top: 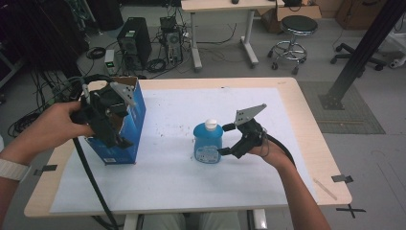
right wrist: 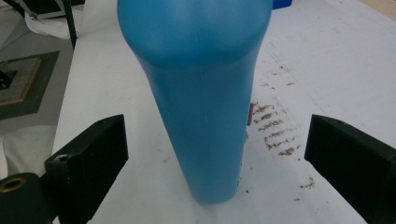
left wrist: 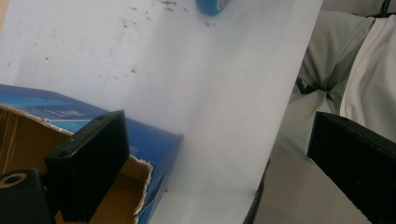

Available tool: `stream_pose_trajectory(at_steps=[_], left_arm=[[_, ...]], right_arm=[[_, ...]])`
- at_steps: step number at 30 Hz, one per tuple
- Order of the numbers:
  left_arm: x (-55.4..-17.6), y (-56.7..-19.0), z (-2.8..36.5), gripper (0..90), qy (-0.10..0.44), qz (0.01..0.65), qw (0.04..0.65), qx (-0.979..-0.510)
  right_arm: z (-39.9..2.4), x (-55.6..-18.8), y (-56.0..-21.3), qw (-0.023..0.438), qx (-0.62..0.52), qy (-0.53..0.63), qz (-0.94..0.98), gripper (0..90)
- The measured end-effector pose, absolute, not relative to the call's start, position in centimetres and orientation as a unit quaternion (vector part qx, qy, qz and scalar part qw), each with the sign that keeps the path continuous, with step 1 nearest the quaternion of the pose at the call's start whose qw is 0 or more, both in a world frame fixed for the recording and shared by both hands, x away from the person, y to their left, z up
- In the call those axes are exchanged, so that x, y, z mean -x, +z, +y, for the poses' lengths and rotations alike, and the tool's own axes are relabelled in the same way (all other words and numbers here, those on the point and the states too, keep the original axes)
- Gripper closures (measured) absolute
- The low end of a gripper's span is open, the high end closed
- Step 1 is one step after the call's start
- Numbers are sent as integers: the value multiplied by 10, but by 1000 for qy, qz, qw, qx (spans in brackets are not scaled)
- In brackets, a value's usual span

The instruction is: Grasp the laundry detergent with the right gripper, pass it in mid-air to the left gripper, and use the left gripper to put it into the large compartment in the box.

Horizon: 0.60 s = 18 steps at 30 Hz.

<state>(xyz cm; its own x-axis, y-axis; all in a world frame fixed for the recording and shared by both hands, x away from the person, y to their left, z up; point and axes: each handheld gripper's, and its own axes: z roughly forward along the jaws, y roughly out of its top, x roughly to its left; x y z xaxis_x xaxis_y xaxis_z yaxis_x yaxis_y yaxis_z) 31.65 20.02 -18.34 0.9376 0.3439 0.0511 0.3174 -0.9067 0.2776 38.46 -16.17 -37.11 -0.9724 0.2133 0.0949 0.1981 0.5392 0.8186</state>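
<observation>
The right gripper (top: 225, 139), jaws spread wide and gripping nothing, brackets the blue bottle (top: 208, 143) from its right side. In the right gripper view the bottle (right wrist: 205, 107) stands upright between the two jaws, clear of both. The bottle rests on the white sheet (top: 182, 177) covering the table, well to the right of the blue carton (top: 129, 129). Its white cap (top: 210, 124) sits on top, and a printed label faces the person. The body is smooth moulded plastic, probably slippery and slightly yielding; filled, it would be moderately heavy. The narrower lower body, below the shoulder flare, offers the surest hold. The left gripper (top: 111, 125), jaws likewise apart, hovers at the carton's open top; in the left gripper view one jaw hangs over the torn cardboard edge (left wrist: 140, 186), the other beyond the wall. The carton looks light and easily tipped.
</observation>
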Motion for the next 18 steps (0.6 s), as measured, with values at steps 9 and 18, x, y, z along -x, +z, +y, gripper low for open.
stream_pose_trajectory(at_steps=[9, 18], left_arm=[[-317, -184, 200, 62, 49, 169, 134, -975], [-318, -184, 202, 62, 49, 171, 135, -975]], right_arm=[[-151, -387, -378, 7, -116, 476, 872, 62], [-142, -387, -382, 11, -111, 487, 866, 75]])
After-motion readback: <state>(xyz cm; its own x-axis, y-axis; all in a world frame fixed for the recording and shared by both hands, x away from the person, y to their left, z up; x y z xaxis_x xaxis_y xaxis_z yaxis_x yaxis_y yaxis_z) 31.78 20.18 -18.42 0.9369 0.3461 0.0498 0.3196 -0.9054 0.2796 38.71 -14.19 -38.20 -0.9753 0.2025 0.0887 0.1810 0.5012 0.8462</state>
